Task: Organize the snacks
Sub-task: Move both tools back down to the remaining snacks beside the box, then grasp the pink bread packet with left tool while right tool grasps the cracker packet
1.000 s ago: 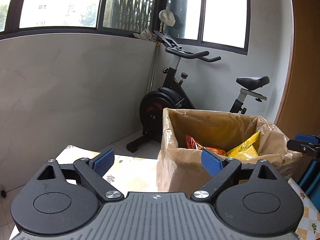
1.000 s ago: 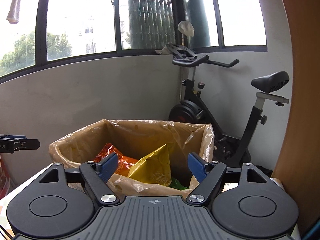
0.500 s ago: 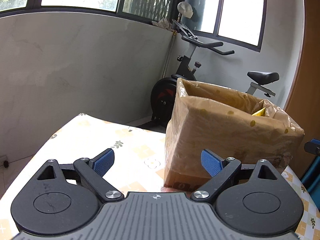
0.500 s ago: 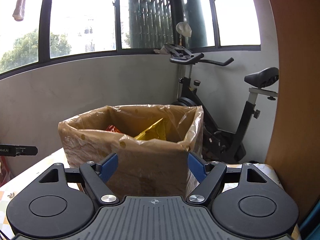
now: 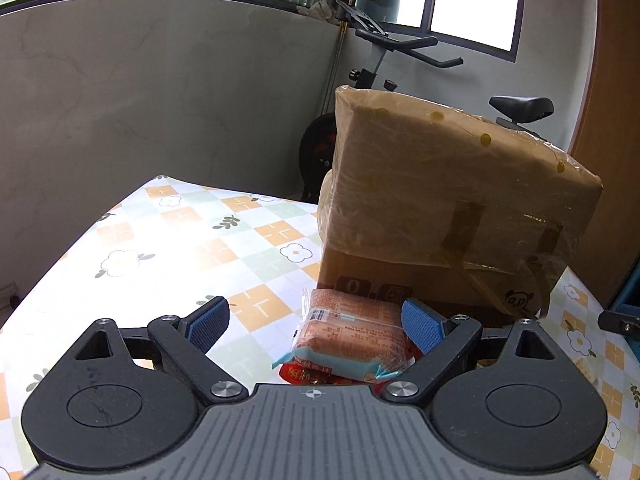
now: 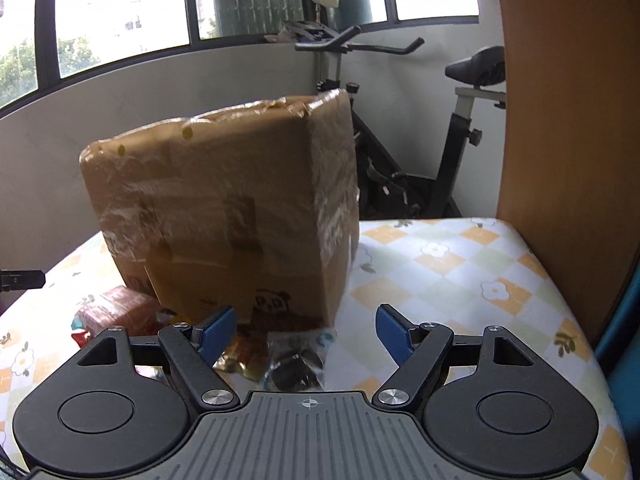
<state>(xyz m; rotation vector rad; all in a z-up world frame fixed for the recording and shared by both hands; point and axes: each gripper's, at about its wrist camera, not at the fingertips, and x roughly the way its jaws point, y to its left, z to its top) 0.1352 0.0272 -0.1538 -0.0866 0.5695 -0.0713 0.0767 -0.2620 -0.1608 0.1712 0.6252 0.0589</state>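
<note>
**A:** Start with the biggest thing. Why is the box where it is?

**B:** The cardboard box point(image 5: 452, 208) stands upright toward the far side of the worktop point(image 5: 168, 248), lined with a clear plastic bag folded over its rim. I read it as the bin the snacks go into. From this low angle I cannot see inside it.

**A:** And the loose snacks?

**B:** They lie flat at the foot of the box. A pink-wrapped packet point(image 5: 352, 332) rests on a red one, touching or just short of the box's base. Nearer my right side are a small clear packet with dark contents point(image 6: 298, 364) and a gold-wrapped piece point(image 6: 236, 356).

**A:** Your grippers?

**B:** Left gripper point(image 5: 316, 324): jaws wide apart, empty; the pink packet sits between them, its right edge close to one pad, no squeeze that I can see. Right gripper point(image 6: 306, 332): also spread, holding nothing, angled down over the clear packet. My guess is each is lined up for a pick.

**A:** Surface and room?

**B:** A glossy checked cloth with flowers covers the worktop; glare on the left. Behind it are a pale curved wall, windows, an exercise bike point(image 6: 452, 128) and a wooden panel point(image 6: 568, 120) on the right.
</note>
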